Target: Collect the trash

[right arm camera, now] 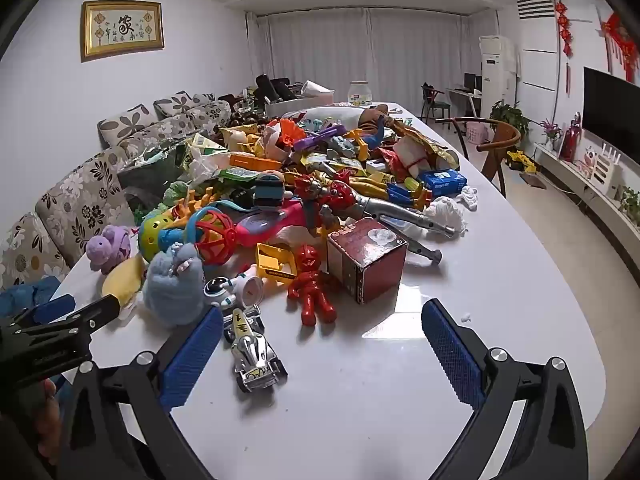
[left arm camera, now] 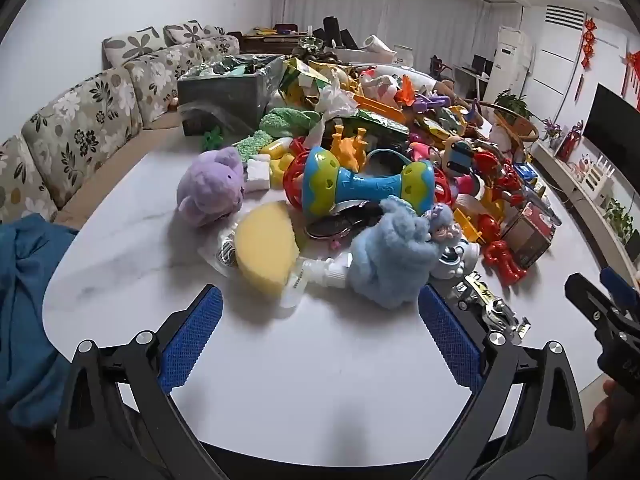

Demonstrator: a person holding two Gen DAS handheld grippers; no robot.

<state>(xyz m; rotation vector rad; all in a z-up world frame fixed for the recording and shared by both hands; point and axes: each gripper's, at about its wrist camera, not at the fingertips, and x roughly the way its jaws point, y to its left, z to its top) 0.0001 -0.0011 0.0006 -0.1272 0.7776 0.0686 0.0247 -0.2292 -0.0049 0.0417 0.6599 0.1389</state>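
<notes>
Both hand-held grippers hover over the near end of a white marble-patterned counter (right arm camera: 460,272), angled down at it. Left hand-held gripper (left arm camera: 320,320) has its blue-padded jaws spread as wide as they go, with nothing between them but bare surface; right hand-held gripper (right arm camera: 322,334) is equally wide open and empty, though a silver toy racing car (right arm camera: 252,348) lies just inside its left finger, untouched.

Toys and rubbish are heaped together down the counter. Trash I can pick out: crumpled white tissue wads (right arm camera: 448,210) at the right edge of the heap, a clear plastic wrapper (left arm camera: 224,248) partly under a yellow half-round sponge (left arm camera: 266,244), and a dark red cardboard box (right arm camera: 366,258) that may be empty packaging. A grey bin lined with a clear bag (left arm camera: 228,88) stands far back on the left, beside the flowered sofa (left arm camera: 80,120).

Deciding relation, in my judgement: the tissue lies ahead and to the right of the right hand-held gripper, well apart from the left one, so the right is the nearer. The wrapper sits straight ahead of the left hand-held gripper, its long axis running roughly left to right, so those jaws would want to turn across it. Reaching the tissue means passing beside the red box and a red plastic figure (right arm camera: 310,288).
</notes>
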